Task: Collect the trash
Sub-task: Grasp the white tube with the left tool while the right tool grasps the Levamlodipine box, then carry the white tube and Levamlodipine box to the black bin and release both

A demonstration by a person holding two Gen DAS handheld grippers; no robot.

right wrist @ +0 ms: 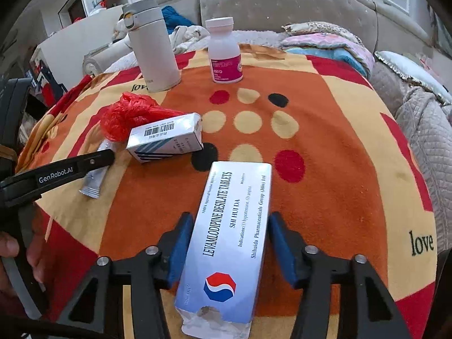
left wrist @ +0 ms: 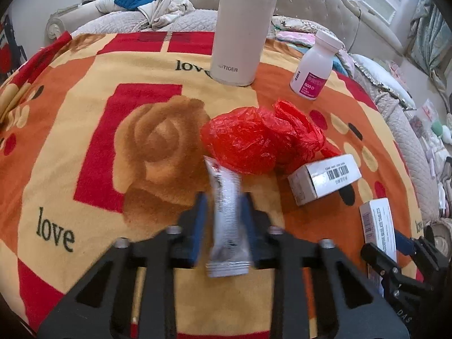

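My left gripper (left wrist: pixel 224 196) is shut on a silver sachet (left wrist: pixel 227 220), which stands on end between the blue pads; the sachet (right wrist: pixel 91 182) also shows in the right wrist view. Just beyond it lies a crumpled red plastic bag (left wrist: pixel 254 141) (right wrist: pixel 127 115). My right gripper (right wrist: pixel 230 216) has its pads against the long sides of a white tablet box (right wrist: pixel 231 234) with a torn near end. The same box (left wrist: pixel 378 226) appears at the right of the left wrist view. A smaller barcode box (left wrist: pixel 325 178) (right wrist: pixel 166 138) lies beside the bag.
All of this rests on a patterned orange, red and cream blanket (left wrist: pixel 84 99). At the far side a white flask (left wrist: pixel 243 34) (right wrist: pixel 152 48) and a white pill bottle with a pink label (left wrist: pixel 313 67) (right wrist: pixel 224 53) stand upright. A person's hand (right wrist: pixel 11 254) is at the left edge.
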